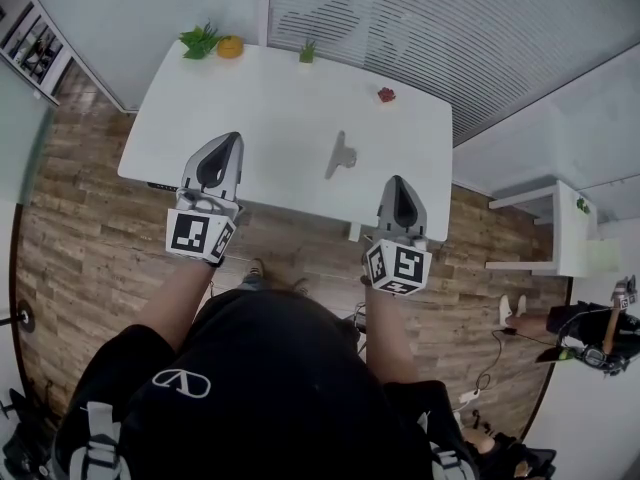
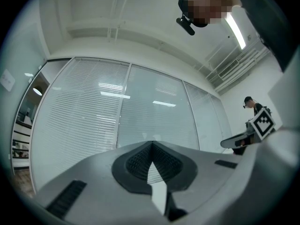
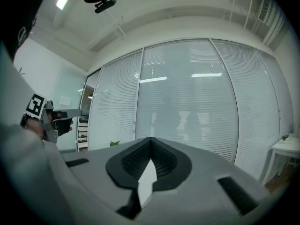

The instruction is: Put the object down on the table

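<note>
- Your black top (image 1: 270, 368) with its white emblem sits closest, filling the lower part of the head view, below the near edge of the white table (image 1: 250, 108).
- Your left gripper (image 1: 229, 140) reaches just over the table's near edge. Its own view shows the jaw tips pressed together with nothing between them (image 2: 151, 143).
- Your right gripper (image 1: 397, 180) is over the same near edge, toward the right corner. It is fully closed too, tips meeting on nothing (image 3: 150, 138).
- The grey object (image 1: 340, 155) lies on the table top, about mid-table and a little right of centre, clear of both grippers. It is slim and pale grey, longer than wide, with a small bulge on one side. It is too small to make out further.
- A small red thing (image 1: 386, 94) sits alone toward the table's far right.
- At the far edge a little white pot (image 1: 306, 65) holds a green sprig (image 1: 308, 50).
- At the far left corner a leafy green plant (image 1: 200, 40) sits just beside a round orange thing (image 1: 230, 46). You cannot tell whether that is a pot.
</note>
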{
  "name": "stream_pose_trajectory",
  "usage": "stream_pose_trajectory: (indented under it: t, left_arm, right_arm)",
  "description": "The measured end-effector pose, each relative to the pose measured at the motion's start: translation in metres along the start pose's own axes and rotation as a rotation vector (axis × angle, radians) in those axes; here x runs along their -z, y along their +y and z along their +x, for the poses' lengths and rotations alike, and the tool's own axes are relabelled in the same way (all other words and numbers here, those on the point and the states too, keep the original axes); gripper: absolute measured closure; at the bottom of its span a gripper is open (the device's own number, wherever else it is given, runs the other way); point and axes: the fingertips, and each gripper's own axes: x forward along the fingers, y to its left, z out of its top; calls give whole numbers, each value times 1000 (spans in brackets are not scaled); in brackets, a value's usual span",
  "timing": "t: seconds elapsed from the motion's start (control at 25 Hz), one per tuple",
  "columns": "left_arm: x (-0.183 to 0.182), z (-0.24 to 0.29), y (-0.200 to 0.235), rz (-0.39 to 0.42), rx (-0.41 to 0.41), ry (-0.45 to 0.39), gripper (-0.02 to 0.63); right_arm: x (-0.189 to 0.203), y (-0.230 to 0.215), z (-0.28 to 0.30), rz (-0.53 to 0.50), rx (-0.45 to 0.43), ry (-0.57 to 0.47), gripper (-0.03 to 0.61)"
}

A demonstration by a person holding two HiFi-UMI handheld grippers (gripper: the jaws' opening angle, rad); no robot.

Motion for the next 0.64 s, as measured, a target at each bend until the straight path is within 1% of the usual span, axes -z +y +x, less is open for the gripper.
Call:
stream_pose_trajectory:
  t: [0.64]
  left_arm:
    - [-4, -3, -6, -2, 5, -1, 611]
  right_arm:
    - [-4, -2, -5, -15, 11, -7, 572]
